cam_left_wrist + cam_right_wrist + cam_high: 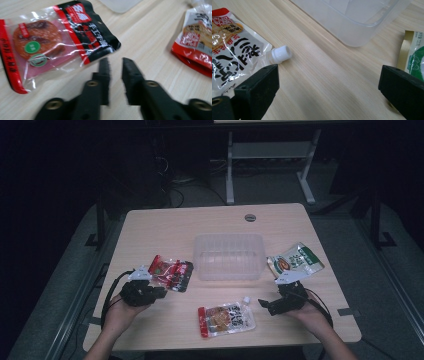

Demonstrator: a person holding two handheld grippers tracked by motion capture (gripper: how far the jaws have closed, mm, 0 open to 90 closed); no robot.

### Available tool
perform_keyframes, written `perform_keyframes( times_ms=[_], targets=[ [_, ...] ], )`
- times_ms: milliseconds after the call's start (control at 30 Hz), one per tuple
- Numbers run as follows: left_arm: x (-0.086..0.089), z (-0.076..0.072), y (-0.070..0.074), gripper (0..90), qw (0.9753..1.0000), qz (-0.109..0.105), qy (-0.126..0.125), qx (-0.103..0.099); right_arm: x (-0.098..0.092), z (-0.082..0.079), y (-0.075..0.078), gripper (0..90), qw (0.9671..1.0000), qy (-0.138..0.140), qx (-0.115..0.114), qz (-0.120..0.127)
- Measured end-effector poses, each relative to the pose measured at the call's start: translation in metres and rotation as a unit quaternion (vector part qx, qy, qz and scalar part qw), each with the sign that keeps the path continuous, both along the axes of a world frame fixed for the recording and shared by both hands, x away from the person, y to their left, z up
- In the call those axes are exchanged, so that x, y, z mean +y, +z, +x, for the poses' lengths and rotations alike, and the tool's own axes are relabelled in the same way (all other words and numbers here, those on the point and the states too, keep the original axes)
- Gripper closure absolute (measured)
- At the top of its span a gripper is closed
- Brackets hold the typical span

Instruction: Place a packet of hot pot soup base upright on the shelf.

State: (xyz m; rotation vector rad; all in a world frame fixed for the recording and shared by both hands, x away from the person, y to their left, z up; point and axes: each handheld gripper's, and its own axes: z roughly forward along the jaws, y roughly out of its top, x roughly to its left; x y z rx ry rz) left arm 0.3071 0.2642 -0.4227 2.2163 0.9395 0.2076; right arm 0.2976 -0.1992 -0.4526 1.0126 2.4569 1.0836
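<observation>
While the pale wooden counter (pixel 165 227) leaves bare room behind and between the packets, we keep both arms low and clear of its front edge. We judge the clear rectangular plastic tub (pixel 228 257) at centre to be the goal. Just right of it lies the green-and-white pouch (pixel 296 260). Beside our left hand-held gripper (pixel 115 62), jaws nearly closed on nothing, lies the red-and-black glossy snack packet (pixel 53 41). Our right hand-held gripper (pixel 328 92) gapes wide and empty, near the white-capped spouted pouch (pixel 234 56); we should approach its flat edge squarely.
</observation>
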Motion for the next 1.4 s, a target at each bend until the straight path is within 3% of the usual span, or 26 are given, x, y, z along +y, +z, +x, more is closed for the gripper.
perform_keyframes(
  times_ms=[100,500,633,833,933,1000,1133,1233,1267,1400],
  targets=[
    [0.000,0.006,0.003,89.5,1.0000,0.004,0.007,0.003,0.000,0.000,0.001,3.0,1.0000,-0.001,0.004,0.001],
    [-0.005,0.043,0.019,89.7,0.9993,0.011,0.029,-0.021,0.000,0.000,0.002,4.3,1.0000,0.003,-0.001,0.000],
    [-0.008,0.053,0.019,89.7,0.9985,0.030,0.035,-0.030,-0.001,0.000,0.002,4.3,1.0000,0.004,-0.003,0.003],
    [-0.012,0.068,0.016,89.7,0.9973,0.041,0.050,-0.034,-0.002,0.000,0.002,4.4,1.0000,0.006,-0.005,0.003],
    [-0.014,0.081,0.013,89.7,0.9966,0.046,0.058,-0.036,-0.002,0.000,0.002,4.5,1.0000,0.006,-0.005,0.003],
    [-0.014,0.090,0.012,89.7,0.9962,0.038,0.069,-0.038,-0.002,0.000,0.002,4.6,1.0000,0.006,-0.006,0.003],
    [-0.014,0.108,0.006,89.7,0.9948,0.051,0.078,-0.042,-0.002,0.000,0.002,4.7,1.0000,0.007,-0.006,0.004],
    [-0.012,0.119,-0.001,89.7,0.9939,0.063,0.084,-0.036,-0.002,0.000,0.002,5.1,1.0000,0.007,-0.004,0.003],
    [-0.011,0.122,-0.003,89.7,0.9938,0.057,0.090,-0.034,-0.002,0.000,0.002,5.1,1.0000,0.007,-0.004,0.003],
    [-0.009,0.126,-0.010,89.7,0.9934,0.068,0.089,-0.024,-0.002,0.001,0.001,5.3,1.0000,0.008,-0.003,0.004]
  ],
)
